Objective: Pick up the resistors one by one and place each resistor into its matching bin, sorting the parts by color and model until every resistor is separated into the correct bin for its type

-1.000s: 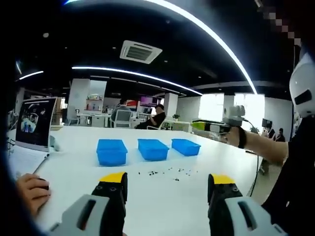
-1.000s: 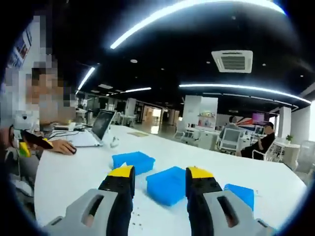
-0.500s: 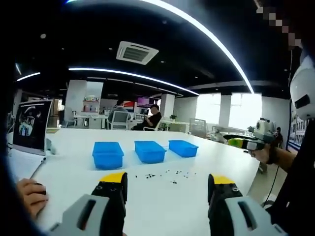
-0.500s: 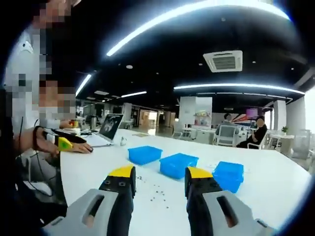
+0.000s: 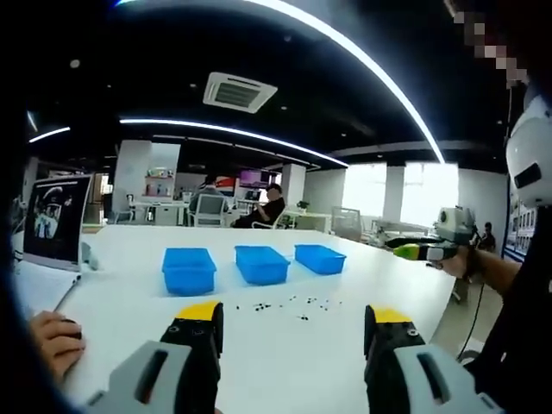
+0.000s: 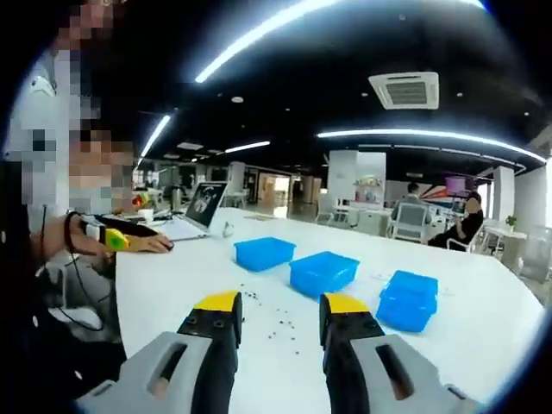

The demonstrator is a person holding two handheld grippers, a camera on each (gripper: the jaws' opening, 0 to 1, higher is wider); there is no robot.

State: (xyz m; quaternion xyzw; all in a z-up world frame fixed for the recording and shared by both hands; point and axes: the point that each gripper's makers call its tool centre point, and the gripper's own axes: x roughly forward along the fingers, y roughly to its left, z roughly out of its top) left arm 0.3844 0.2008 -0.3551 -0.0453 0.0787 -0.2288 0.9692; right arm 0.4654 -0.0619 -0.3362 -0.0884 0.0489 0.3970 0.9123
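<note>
Since a second ago the right gripper (image 6: 278, 308) has pulled back from the bins, so all three blue bins now show whole in the right gripper view, and in the left gripper view it sits further right, past the table edge (image 5: 427, 252). Left gripper (image 5: 293, 317) hovers above the white table (image 5: 129, 293), jaws parted, nothing between them. Right gripper jaws also apart and empty.

Resistors (image 5: 293, 304) lie scattered as small dark specks on the table just in front of the bins; also seen in the right gripper view (image 6: 280, 321). Too small to tell colours or types.

Three blue bins in a row: left bin (image 5: 189, 269), middle bin (image 5: 262, 263), right bin (image 5: 320, 258). Contents can't be made out.

Laptop (image 5: 56, 220) stands at the table's left side, a hand (image 5: 53, 340) resting near it. People sit at desks in the background (image 5: 269, 205).
</note>
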